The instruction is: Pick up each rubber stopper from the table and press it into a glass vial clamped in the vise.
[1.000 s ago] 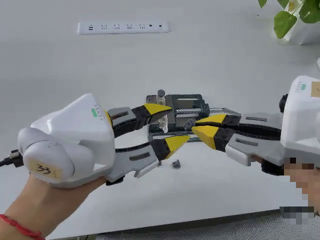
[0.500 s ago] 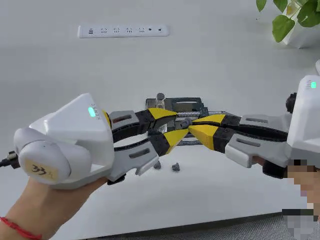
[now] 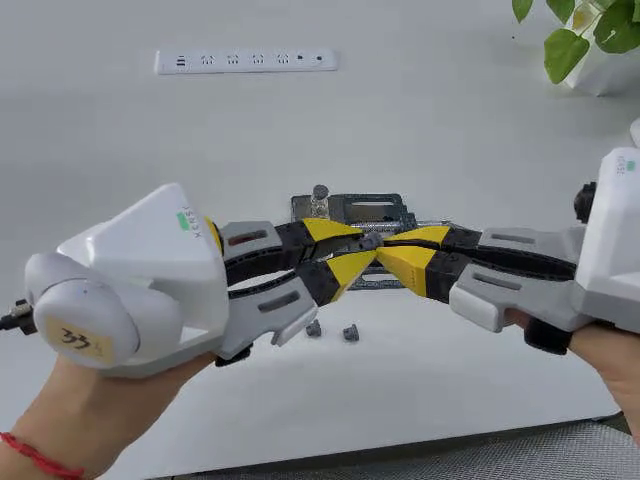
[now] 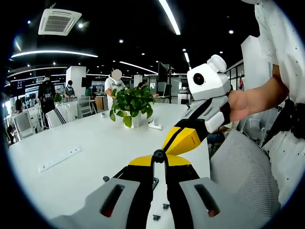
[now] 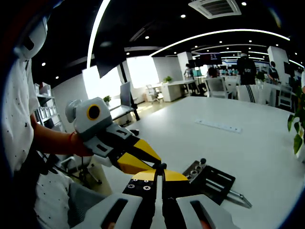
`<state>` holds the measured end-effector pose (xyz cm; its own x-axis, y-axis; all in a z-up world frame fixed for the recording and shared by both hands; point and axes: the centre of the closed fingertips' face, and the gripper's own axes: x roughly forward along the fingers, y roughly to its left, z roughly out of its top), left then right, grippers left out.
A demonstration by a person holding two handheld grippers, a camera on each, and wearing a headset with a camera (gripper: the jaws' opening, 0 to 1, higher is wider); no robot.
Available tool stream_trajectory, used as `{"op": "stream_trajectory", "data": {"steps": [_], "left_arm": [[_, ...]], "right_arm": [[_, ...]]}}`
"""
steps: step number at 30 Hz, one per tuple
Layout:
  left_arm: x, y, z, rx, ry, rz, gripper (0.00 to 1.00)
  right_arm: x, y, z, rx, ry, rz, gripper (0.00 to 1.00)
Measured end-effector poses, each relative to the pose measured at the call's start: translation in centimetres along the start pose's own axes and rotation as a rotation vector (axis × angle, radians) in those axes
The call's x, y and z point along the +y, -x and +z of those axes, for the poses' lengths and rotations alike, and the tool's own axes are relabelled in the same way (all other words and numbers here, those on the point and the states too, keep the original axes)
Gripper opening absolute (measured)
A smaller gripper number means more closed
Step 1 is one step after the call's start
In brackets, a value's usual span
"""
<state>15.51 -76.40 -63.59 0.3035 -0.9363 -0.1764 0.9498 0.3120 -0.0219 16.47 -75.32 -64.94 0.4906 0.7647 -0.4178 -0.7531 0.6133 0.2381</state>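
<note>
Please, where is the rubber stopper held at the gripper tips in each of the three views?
Head view: stopper at the centre, where the yellow tips meet, before the vise.
Left gripper view: stopper low in the centre, at the end of the view's own jaws.
Right gripper view: stopper low centre too, at its own jaws' end.
Shared landmark: the white power strip.

Two grippers met, one stopper sat between their tips, two loose stoppers lay just below them, one vise held one vial behind the tips, one power strip and one plant stood far beyond.
</note>
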Motion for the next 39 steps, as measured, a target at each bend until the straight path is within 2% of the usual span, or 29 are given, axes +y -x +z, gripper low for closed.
{"op": "stream_trajectory", "data": {"steps": [10, 27, 30, 32, 35, 37, 39], "left_arm": [[-0.2, 0.0, 0.0, 0.003, 0.026, -0.016, 0.04], [-0.5, 0.4, 0.5, -0.017, 0.085, -0.057, 0.04], [-0.7, 0.7, 0.9, -0.032, 0.099, -0.07, 0.04], [-0.5, 0.9, 1.4, -0.048, 0.114, -0.076, 0.04], [-0.8, 1.4, 2.4, -0.08, 0.154, -0.122, 0.04], [-1.5, 1.9, 3.1, -0.1, 0.201, -0.184, 0.04], [-1.4, 2.3, 3.7, -0.115, 0.202, -0.199, 0.04]], "right_arm": [[-0.1, 0.1, -0.1, 0.001, -0.001, 0.006, 0.0], [0.8, 0.5, 0.6, -0.008, 0.005, 0.064, 0.0], [1.0, 0.9, 0.6, 0.006, 0.033, 0.092, 0.01], [0.9, 1.2, 0.5, 0.011, 0.051, 0.105, 0.05], [1.1, 2.0, 1.3, -0.004, 0.081, 0.152, 0.06], [1.9, 2.7, 2.4, -0.032, 0.075, 0.211, 0.07], [2.3, 3.4, 3.3, -0.056, 0.082, 0.276, 0.08]]}}
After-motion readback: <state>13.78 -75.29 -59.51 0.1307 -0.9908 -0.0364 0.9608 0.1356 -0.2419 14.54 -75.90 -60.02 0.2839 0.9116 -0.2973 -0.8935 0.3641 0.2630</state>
